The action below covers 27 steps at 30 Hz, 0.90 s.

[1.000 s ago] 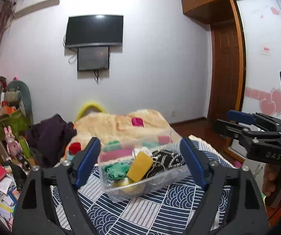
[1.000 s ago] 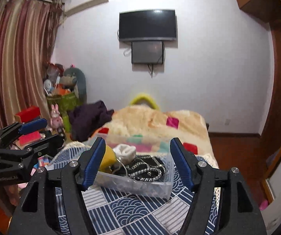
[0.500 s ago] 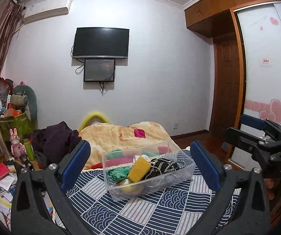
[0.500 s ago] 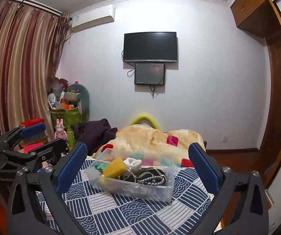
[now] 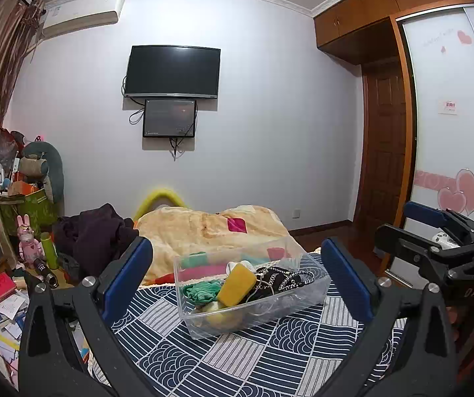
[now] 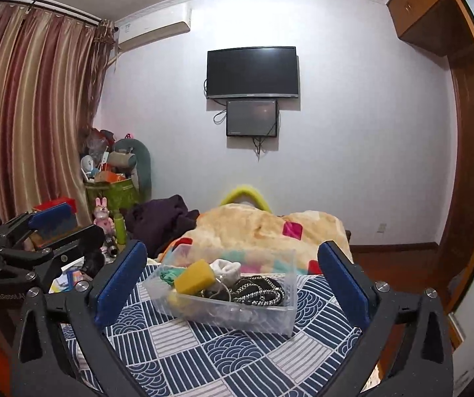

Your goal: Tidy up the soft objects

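Both the left hand-held gripper (image 5: 237,278) and right hand-held gripper (image 6: 232,276) hang wide open and empty near a clear plastic bin (image 5: 253,314) holding a yellow sponge (image 5: 236,285) on the bed.

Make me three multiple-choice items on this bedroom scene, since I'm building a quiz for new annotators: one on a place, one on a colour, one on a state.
1. Where does the clear plastic bin sit?
A. on the blue patterned bedcover
B. on the floor by the curtain
C. on top of the dark clothes pile

2. What colour is the sponge in the bin?
A. pink
B. yellow
C. white

3. How do the left gripper and right gripper stand?
A. both shut on the bin
B. one open, one shut on the cord
C. both open, holding nothing

Answers: 1 A, the bin's base rests on the wave-and-stripe cover in both views. 2 B, the block leaning among the bin's contents is yellow. 3 C, each wrist view shows its blue pads spread wide with only air between them.
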{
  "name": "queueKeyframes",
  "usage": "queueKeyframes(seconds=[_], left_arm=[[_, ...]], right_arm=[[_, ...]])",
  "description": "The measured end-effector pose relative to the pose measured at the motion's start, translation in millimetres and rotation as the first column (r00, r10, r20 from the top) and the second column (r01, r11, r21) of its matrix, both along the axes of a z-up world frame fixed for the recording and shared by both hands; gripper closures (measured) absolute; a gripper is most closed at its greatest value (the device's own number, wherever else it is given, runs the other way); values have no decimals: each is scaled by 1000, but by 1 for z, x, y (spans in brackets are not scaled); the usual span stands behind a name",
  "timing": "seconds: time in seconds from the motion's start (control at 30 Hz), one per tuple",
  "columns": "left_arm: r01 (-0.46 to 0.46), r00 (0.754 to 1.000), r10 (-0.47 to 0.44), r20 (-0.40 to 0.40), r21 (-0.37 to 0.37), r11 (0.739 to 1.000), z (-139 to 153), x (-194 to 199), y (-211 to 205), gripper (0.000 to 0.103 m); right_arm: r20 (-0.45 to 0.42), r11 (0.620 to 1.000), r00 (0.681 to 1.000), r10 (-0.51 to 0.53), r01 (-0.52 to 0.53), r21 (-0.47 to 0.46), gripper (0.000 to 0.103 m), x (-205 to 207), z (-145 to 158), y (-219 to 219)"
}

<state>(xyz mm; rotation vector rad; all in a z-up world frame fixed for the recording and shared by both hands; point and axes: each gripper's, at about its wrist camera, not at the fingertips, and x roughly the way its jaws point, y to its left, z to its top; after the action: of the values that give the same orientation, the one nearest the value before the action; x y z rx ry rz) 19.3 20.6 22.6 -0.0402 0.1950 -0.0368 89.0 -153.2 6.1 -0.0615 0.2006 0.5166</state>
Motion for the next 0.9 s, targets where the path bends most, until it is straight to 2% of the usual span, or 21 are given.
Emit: queueKeyframes(seconds=[0.9], left_arm=[[-3,1000,2,8,16,1000,-1,-3,-4,0]], right_arm=[[-3,1000,1000,2,-2,3,0,-1,0,0]])
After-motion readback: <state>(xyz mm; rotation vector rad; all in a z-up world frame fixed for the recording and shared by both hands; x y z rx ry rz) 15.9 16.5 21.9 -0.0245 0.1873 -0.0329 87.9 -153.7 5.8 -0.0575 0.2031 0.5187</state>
